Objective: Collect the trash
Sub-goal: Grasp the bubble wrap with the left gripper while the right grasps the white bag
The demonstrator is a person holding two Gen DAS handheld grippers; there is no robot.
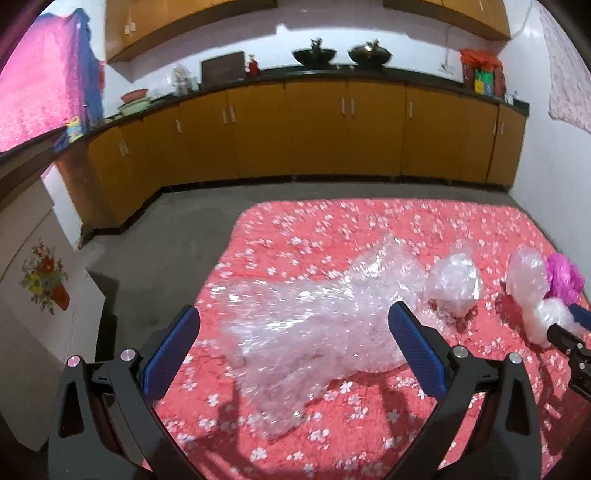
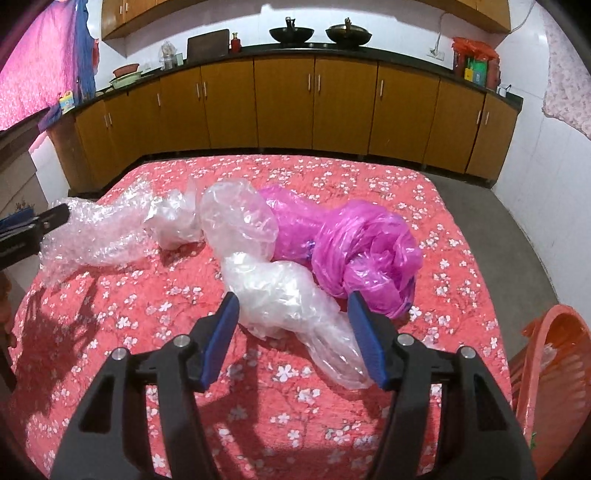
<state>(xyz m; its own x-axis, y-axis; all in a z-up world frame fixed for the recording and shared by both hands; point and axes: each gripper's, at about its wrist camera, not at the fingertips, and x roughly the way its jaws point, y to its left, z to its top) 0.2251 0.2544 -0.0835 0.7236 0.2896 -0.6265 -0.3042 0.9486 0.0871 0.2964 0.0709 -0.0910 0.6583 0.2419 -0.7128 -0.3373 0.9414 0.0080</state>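
Your right gripper (image 2: pixel 291 314) is open, straddling the clear plastic bag (image 2: pixel 284 295) near the bedspread (image 2: pixel 110 332) middle. It looks light, limp and slippery, so pinch a bunched fold. Your left gripper (image 1: pixel 295 328) gapes empty over the bubble wrap (image 1: pixel 314 314).

My left gripper (image 1: pixel 293 326) hangs wide open over the bubble wrap (image 1: pixel 314 314) on the pink flowered bedspread (image 1: pixel 314 221). Off right sit two clear bags (image 1: pixel 458 284), something magenta (image 1: pixel 563 277), and my right gripper (image 1: pixel 569 332) poking in.

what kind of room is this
Most likely a home kitchen doubling as a living space: yellow-brown base cabinets under a dark countertop, two woks on it, and a red floral quilt spread on the floor in front.
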